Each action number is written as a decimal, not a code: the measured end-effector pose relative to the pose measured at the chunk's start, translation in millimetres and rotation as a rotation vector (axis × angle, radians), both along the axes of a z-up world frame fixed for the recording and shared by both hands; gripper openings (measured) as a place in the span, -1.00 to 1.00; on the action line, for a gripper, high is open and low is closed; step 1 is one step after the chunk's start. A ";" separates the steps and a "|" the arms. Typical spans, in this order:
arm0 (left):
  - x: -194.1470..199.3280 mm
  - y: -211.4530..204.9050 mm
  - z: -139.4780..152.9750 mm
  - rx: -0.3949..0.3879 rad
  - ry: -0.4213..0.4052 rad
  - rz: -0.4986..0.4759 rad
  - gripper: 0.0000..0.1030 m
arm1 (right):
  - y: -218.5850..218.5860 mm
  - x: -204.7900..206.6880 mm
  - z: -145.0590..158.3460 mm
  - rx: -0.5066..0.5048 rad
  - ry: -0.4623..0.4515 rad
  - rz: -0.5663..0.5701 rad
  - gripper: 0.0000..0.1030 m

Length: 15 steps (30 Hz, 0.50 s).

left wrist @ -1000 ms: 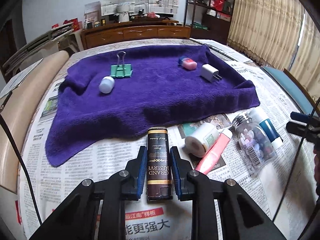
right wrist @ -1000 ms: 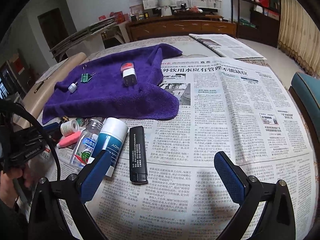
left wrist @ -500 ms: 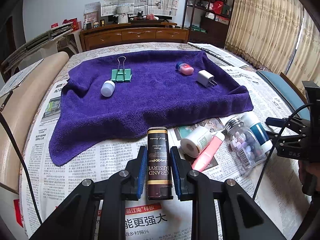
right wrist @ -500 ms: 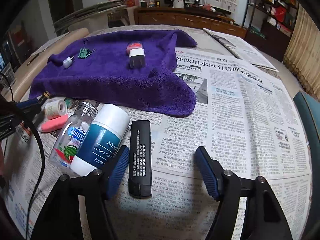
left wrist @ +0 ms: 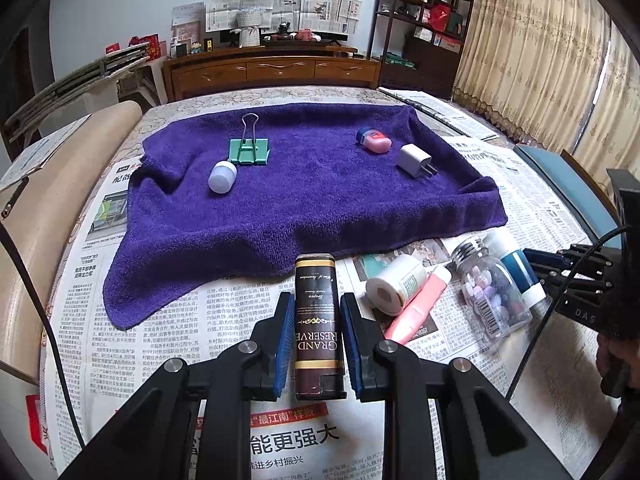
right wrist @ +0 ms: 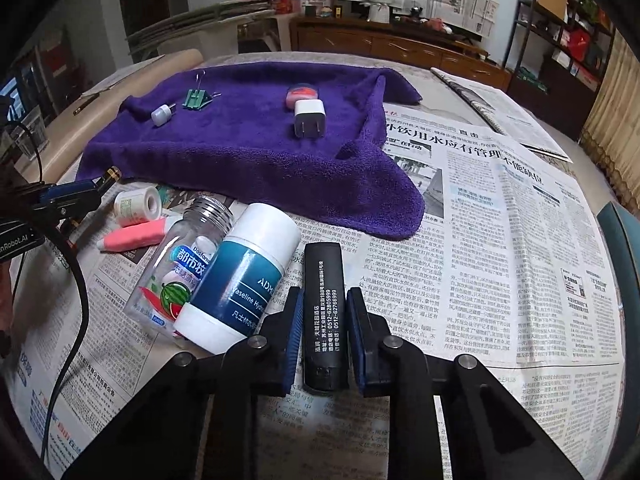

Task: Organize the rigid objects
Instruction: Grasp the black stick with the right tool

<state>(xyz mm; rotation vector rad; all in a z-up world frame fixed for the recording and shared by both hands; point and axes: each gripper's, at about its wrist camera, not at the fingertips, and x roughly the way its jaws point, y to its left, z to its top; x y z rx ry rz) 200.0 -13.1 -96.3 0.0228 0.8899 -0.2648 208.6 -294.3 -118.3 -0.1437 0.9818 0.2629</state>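
My left gripper (left wrist: 316,312) is shut on a brown "Grand Reserve" lighter (left wrist: 318,324), held just above the newspaper in front of the purple towel (left wrist: 304,208). My right gripper (right wrist: 323,312) is shut on a black lighter (right wrist: 324,312) that lies on the newspaper, right of a white and blue Vaseline tube (right wrist: 240,284). On the towel lie a green binder clip (left wrist: 249,150), a small white cap-like bottle (left wrist: 222,176), a pink and blue container (left wrist: 374,142) and a white charger plug (left wrist: 416,160).
Beside the towel's near edge lie a tape roll (left wrist: 394,288), a pink tube (left wrist: 418,308) and a clear candy bottle (left wrist: 492,296). Newspaper (right wrist: 500,240) covers the table. A beige padded rail (left wrist: 36,232) runs along the left edge; a blue chair (right wrist: 624,240) stands at right.
My right gripper has moved in over the black lighter and its jaws have shut on it. My left gripper still holds the brown lighter, with the view pulled back slightly from the towel.
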 end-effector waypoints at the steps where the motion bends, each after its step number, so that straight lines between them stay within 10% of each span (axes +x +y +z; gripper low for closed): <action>1: 0.5 0.5 1.0 -0.006 0.001 0.001 -0.56 | -0.1 0.5 0.0 0.003 0.001 0.001 -0.57; 15: 0.5 9.0 30.3 0.005 -0.051 0.022 -0.56 | -27.9 -9.5 20.2 0.101 -0.003 -0.054 -0.59</action>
